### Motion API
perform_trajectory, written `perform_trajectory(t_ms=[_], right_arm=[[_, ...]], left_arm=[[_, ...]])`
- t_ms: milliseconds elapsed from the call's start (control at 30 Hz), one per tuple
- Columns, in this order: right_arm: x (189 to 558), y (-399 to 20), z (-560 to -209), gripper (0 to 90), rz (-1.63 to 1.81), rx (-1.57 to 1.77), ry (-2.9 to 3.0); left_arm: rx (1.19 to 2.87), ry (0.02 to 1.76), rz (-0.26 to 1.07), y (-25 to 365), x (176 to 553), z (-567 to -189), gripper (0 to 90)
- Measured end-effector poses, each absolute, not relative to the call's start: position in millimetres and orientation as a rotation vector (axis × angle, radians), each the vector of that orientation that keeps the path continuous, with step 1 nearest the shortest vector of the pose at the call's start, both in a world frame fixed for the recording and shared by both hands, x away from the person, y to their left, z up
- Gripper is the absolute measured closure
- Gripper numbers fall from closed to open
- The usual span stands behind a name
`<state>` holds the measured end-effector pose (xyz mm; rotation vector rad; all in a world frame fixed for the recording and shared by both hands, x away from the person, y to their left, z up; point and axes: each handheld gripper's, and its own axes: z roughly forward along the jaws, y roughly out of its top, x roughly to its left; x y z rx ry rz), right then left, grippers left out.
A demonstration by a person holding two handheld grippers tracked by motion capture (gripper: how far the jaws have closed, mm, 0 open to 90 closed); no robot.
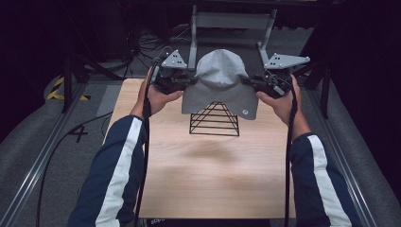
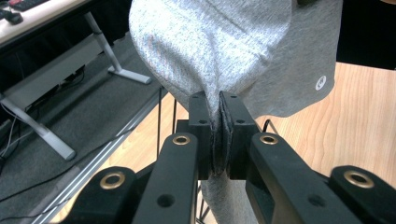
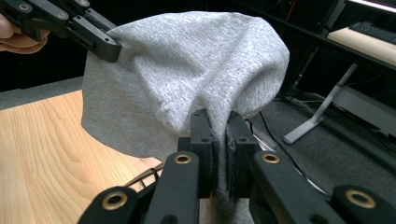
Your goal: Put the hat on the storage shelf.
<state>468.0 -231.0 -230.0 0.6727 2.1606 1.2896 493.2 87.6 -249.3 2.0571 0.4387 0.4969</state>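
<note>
Left gripper (image 1: pixel 189 81) and right gripper (image 1: pixel 249 81) level, facing inward (jaws clamped shut), both forearms outstretched.

No words or numbers are showing legibly anywhere. A small round white logo (image 2: pixel 320 82) is sitting near the hem of the grey beanie (image 2: pixel 224 46), right of and above the left gripper's jaws; its design is staying too small to make out.

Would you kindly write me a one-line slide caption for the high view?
Left gripper and right gripper each pinch a side of a grey beanie above a black wire pyramid stand.
</note>
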Motion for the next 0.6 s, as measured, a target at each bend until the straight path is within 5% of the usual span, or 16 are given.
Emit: perform_trajectory(t_ms=[600], right_arm=[[478, -230, -315, 84.4, 1.208, 0.736, 2.287]], left_arm=[[2.091, 0.528, 0.388, 85, 505, -334, 84.1]])
